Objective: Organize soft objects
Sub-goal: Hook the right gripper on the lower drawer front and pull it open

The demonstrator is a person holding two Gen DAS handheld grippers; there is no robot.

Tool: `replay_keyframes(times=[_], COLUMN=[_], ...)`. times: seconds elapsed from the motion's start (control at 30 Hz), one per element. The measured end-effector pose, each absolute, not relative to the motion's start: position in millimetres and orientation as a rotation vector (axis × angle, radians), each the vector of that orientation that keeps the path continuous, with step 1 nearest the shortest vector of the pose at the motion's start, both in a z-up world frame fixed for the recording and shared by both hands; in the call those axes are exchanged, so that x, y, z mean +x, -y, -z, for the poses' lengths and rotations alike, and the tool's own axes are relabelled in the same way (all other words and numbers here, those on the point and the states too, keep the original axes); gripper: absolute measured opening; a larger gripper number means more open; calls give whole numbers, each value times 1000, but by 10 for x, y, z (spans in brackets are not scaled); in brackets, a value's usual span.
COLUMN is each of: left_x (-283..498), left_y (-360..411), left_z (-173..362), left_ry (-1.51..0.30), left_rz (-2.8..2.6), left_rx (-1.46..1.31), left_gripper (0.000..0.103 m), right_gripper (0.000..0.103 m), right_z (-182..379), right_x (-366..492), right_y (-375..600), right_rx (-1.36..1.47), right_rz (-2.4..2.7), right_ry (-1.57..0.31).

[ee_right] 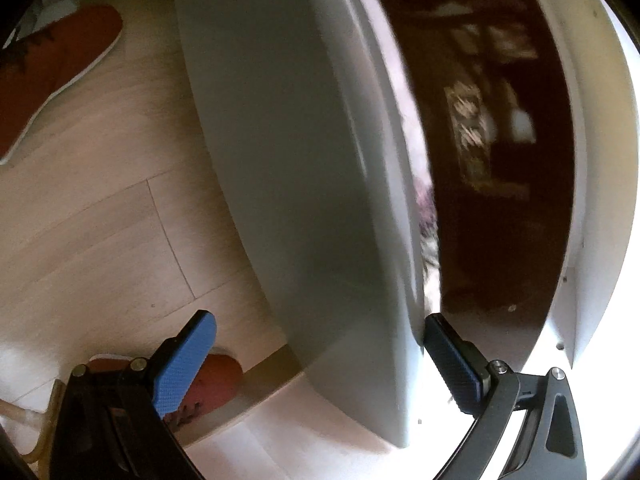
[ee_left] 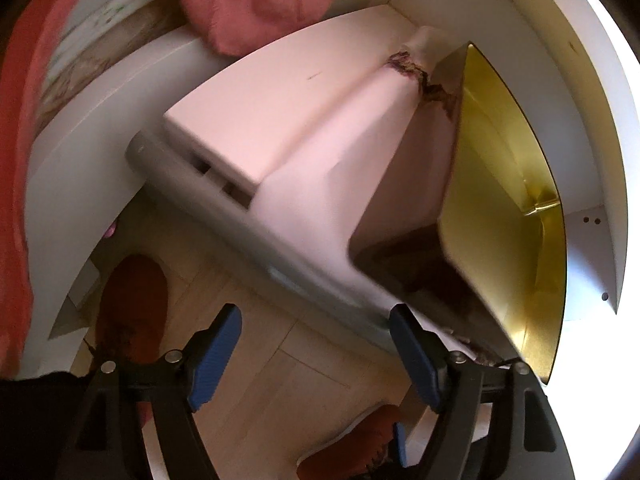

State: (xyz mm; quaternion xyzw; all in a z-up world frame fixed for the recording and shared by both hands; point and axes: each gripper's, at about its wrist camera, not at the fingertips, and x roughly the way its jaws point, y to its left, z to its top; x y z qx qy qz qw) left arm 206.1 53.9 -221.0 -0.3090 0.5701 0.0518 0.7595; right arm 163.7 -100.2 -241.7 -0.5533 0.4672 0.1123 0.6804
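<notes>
In the left wrist view a grey bin holds a pale pink-white folded soft pad. A bit of flower-patterned fabric shows at the pad's far end. A gold-lined tin leans in the bin's right side, over something dark brown. A pink-red cloth lies beyond the bin. My left gripper hangs open above the bin's near rim and holds nothing. In the right wrist view my right gripper stands wide open astride the grey bin wall. Its right pad is at the rim and its left pad is clear of the wall.
The bin sits on a white shelf with side walls close on the right. Below is a pale wooden floor with a person's red-brown shoes. The dark brown tin face fills the bin's inside in the right wrist view.
</notes>
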Motion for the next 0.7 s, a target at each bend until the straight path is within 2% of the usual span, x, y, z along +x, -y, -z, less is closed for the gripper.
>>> replay_keyframes(times=[0.43,0.7], left_x=[1878,1514], left_y=[-475,-585], left_z=[2227,2299], left_ry=[-1310,-1428], left_rz=[-146,-212], left_rx=[-547,-500], left_gripper=[80,79], right_gripper=[103,103], right_z=[2034,1905], right_x=[1346,1027], right_y=[946,853], right_rx=[-1190,-1172], right_rz=[-299,-291], right_ry=[-1112,-1206])
